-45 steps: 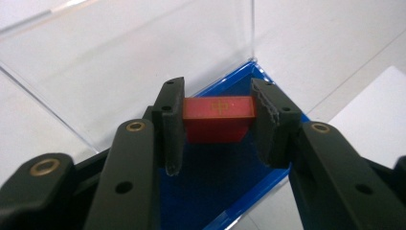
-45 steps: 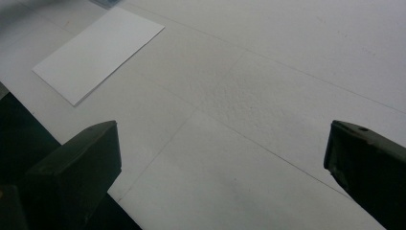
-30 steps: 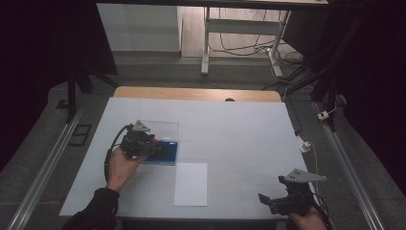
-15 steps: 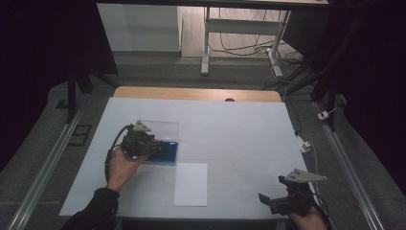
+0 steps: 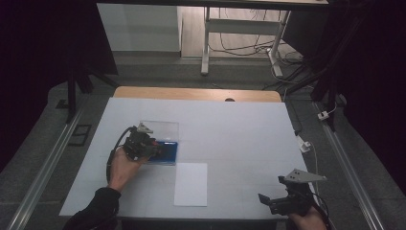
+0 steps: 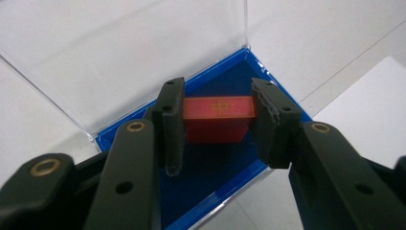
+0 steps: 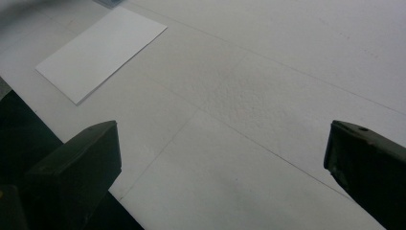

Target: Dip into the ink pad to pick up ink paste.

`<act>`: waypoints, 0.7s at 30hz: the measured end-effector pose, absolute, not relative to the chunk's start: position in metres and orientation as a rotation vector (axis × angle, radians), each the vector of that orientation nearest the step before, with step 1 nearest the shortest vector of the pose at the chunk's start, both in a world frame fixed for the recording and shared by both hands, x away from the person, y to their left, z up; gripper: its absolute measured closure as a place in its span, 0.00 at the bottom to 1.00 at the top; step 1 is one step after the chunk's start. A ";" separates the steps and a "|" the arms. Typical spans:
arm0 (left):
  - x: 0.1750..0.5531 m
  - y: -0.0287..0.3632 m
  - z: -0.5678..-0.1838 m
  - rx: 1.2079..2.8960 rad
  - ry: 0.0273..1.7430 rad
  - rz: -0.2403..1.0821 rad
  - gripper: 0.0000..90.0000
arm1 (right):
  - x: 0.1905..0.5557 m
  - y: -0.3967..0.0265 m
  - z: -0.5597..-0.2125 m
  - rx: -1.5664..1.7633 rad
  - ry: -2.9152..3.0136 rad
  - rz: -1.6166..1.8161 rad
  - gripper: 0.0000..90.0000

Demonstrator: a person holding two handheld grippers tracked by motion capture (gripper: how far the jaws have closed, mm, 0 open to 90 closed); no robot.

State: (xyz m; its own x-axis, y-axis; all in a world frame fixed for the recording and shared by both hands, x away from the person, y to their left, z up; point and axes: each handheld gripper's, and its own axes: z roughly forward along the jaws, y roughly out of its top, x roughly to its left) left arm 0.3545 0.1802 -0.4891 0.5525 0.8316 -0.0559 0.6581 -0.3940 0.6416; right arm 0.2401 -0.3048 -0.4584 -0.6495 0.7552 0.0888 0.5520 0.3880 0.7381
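In the left gripper view, a red block (image 6: 218,117) with a small gold mark sits between the jaws of my left gripper (image 6: 219,100), which is shut on it. The block hangs just over the dark blue base (image 6: 225,167) of a small case. The case's clear lid (image 6: 143,57) stands open behind it. From the high view, my left gripper (image 5: 155,148) is at the table's left, over the blue case (image 5: 171,152). My right gripper (image 5: 265,199) rests near the front right edge. Its jaws (image 7: 220,158) stand open over bare table.
A white sheet of paper (image 5: 191,183) lies on the white table (image 5: 239,129) in front of the case, and it is also in the right gripper view (image 7: 103,48). A wooden strip (image 5: 196,93) runs along the table's far edge. The floor beyond holds cables and a desk frame.
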 end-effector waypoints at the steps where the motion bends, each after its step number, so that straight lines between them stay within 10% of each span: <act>1: 0.355 0.181 -0.490 2.175 1.195 0.361 0.65 | 0.240 -0.305 -0.458 1.153 2.388 1.117 0.00; 21: 0.351 0.176 -0.498 2.227 1.173 0.407 0.65 | 0.240 -0.304 -0.459 1.144 2.394 1.110 0.00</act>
State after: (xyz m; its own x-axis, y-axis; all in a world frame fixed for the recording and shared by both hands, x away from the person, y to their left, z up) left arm 0.3512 0.1759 -0.4983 0.5663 0.8242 -0.0012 0.6461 -0.4430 0.6216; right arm 0.2401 -0.3035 -0.4588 -0.6539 0.7519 0.0834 0.5494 0.3962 0.7356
